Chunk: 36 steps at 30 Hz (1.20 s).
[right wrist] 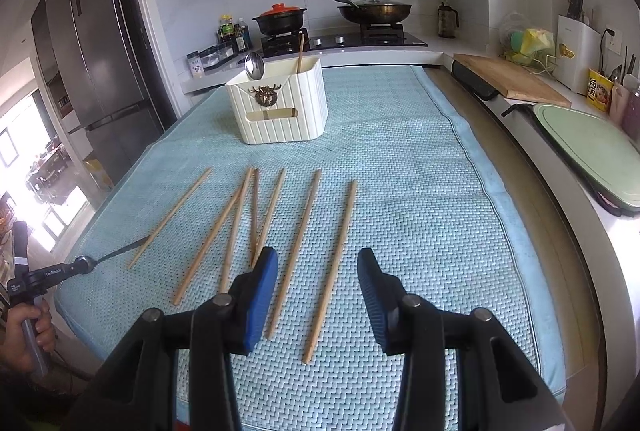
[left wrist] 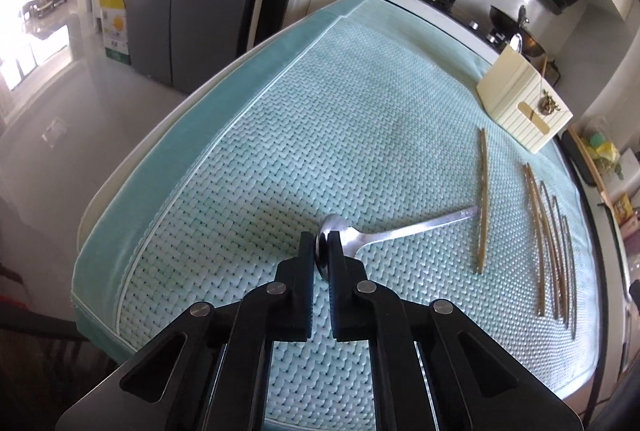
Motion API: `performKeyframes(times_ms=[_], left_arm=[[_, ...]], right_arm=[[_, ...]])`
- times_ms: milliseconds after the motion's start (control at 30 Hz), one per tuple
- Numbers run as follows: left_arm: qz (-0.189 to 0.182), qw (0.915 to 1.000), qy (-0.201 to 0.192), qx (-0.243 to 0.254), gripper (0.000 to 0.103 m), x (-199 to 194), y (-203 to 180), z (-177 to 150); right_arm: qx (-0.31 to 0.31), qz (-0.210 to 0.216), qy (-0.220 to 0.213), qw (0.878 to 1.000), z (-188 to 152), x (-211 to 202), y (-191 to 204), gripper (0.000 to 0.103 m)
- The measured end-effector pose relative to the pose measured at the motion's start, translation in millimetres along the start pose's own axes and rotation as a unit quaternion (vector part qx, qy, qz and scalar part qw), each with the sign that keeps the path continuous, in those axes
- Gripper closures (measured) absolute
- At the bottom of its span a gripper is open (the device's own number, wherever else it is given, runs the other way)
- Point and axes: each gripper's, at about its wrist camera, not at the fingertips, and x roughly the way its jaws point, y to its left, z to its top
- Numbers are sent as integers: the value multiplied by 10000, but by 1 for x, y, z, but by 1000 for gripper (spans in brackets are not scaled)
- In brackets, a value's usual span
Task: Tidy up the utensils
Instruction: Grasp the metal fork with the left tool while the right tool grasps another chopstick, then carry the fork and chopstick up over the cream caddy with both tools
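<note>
My left gripper (left wrist: 322, 241) is shut on the bowl of a metal spoon (left wrist: 416, 227); the spoon's handle points right and its end touches one wooden chopstick (left wrist: 483, 203). Several more chopsticks (left wrist: 554, 243) lie to the right. The cream utensil holder (left wrist: 524, 103) stands at the far right of the teal mat. In the right wrist view my right gripper (right wrist: 317, 263) is open and empty above several chopsticks (right wrist: 298, 251) spread on the mat. The holder (right wrist: 280, 107) stands beyond them with a spoon (right wrist: 254, 65) and one chopstick (right wrist: 300, 53) inside.
The teal woven mat (right wrist: 420, 171) covers the counter. A wooden board (right wrist: 512, 81) and a green tray (right wrist: 592, 151) lie to the right. The stove with pots (right wrist: 332, 15) is behind. The left hand-held gripper (right wrist: 40, 277) shows at the mat's left edge.
</note>
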Motion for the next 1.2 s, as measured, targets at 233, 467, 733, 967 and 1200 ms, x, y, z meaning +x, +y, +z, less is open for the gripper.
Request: performKeyframes(times_ms=[233,467,733,967,1200], left_arm=[[-14,9990,-409,195,102,-20,-8,26],[-1,9967,-615,525,102,-30,-21,48],[40,9935,-762,843,102,-43,-35,62],[-48,9901,-742,1190,102,-47,-56,75],[-200,9841,-706,1615,102,-52,-83,94]], right_arm=[[199,-82,584,9981,12,38,-27,61],[227,239,1337,9905,51,123,-42,64],[133,-143,2098,9776,75,214,-38,70],[-87,-386,2119,9765,83,224,-27,96],[407,222,1249,9911,103,164,-33,96]])
